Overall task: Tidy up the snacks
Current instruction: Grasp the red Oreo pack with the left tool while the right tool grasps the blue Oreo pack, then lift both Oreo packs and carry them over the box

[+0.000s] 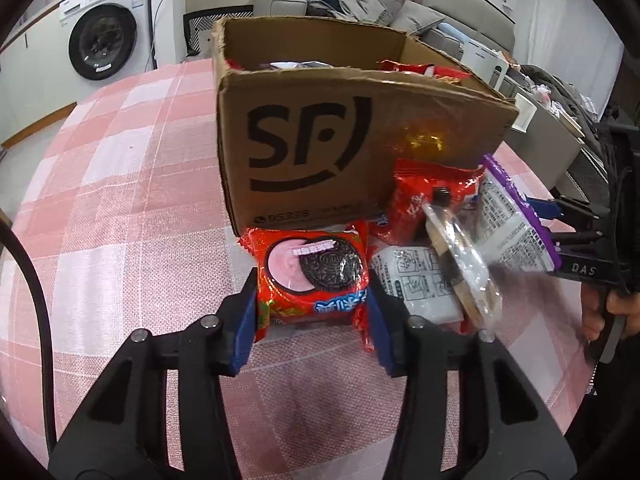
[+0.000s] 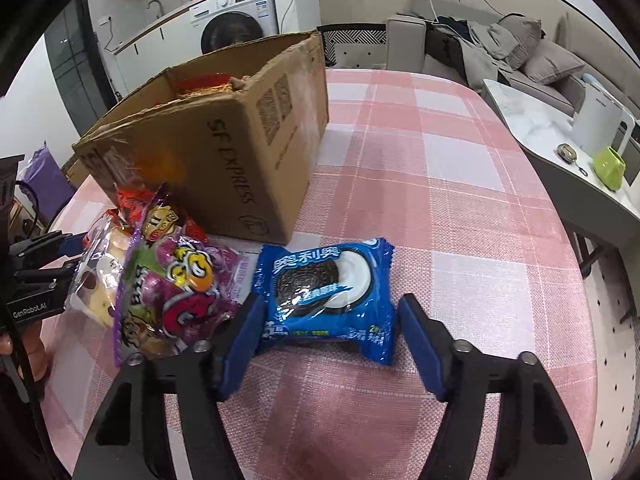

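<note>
L gripper jaws pinch the red cookie pack; R gripper jaws straddle the blue cookie pack, right pad w/ gap, on the surface.

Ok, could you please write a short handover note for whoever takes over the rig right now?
Left gripper: shut on the red Oreo pack, on the table by the cardboard box.
Right gripper: open, jaws straddling the blue Oreo pack; one pad not touching it.
Done: some snacks already in the box.
To do: box both Oreo packs, then the loose pile with the purple candy bag beside the box.
</note>
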